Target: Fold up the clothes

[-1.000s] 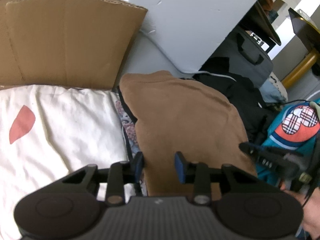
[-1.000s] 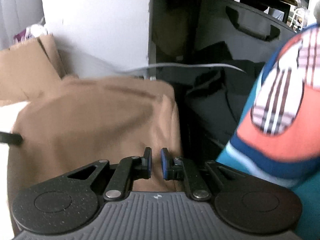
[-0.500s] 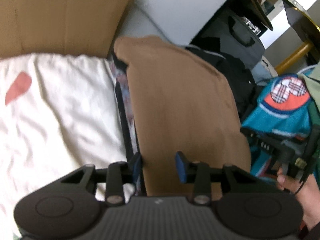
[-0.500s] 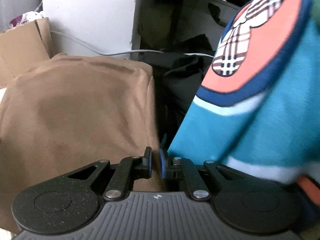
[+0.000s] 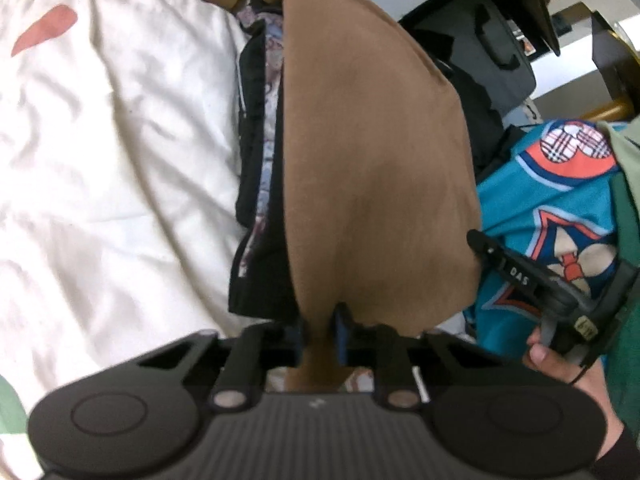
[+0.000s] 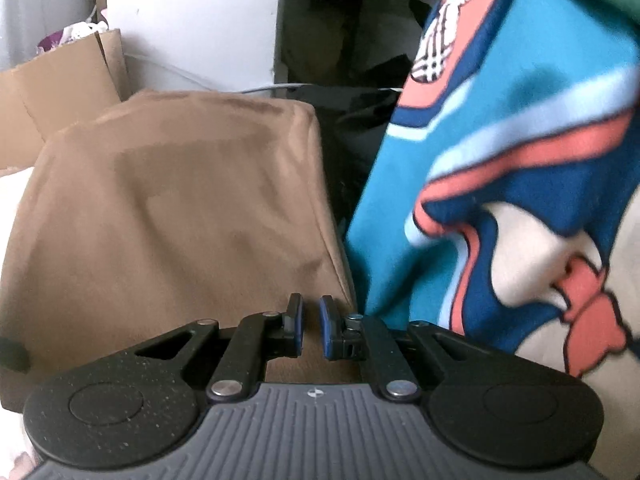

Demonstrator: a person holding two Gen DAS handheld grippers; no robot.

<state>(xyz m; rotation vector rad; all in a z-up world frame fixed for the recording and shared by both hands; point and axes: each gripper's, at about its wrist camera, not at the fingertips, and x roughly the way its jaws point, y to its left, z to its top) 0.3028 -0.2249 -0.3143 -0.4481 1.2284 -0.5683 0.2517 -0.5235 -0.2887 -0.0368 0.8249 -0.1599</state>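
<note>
Left gripper: jaws have just been closing and now pinch the near edge of the brown garment, a fold of cloth between the pads.
Right gripper: jaws nearly closed with a narrow gap; nothing visibly pinched there.
Brown garment: smooth, lying over a dark patterned garment, beside the white bedding.
Teal printed garment: hangs at the right, blurred.
Hidden: the brown garment's near hem sits behind the gripper bodies.
</note>
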